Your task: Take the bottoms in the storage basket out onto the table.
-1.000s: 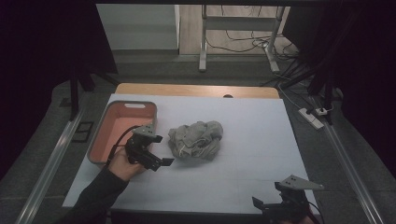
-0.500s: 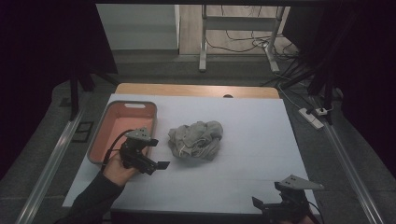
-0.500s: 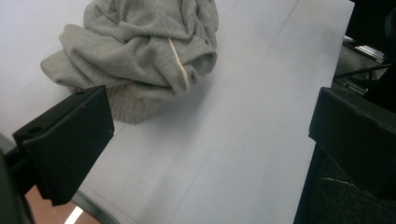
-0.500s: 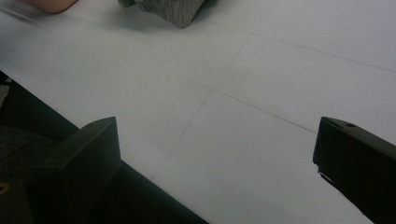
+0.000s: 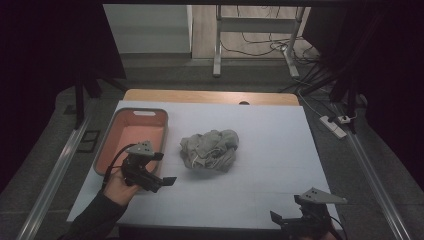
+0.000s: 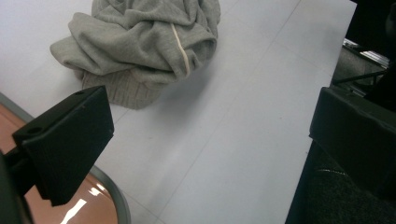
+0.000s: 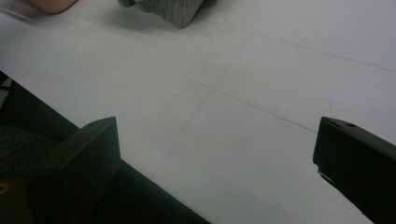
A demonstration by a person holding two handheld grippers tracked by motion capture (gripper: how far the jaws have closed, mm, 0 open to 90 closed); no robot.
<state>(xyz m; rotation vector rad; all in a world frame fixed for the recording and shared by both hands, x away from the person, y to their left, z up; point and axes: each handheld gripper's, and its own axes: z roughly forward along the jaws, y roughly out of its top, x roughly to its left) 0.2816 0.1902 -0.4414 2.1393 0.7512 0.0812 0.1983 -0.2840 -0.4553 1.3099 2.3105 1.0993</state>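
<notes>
The left gripper (image 5: pixel 159 181) is hovering wide open and empty near the grey garment (image 5: pixel 209 150); grabbing one loose fold is probably risking it dragging past the tray (image 5: pixel 131 113).

Bare white table (image 5: pixel 270 150) is seen between the crumpled grey garment (image 5: pixel 209 149) at the middle and the right edge, and along the near edge. The left edge is taken up by the orange tray (image 5: pixel 131 138), with a narrow strip left between tray and garment.
</notes>
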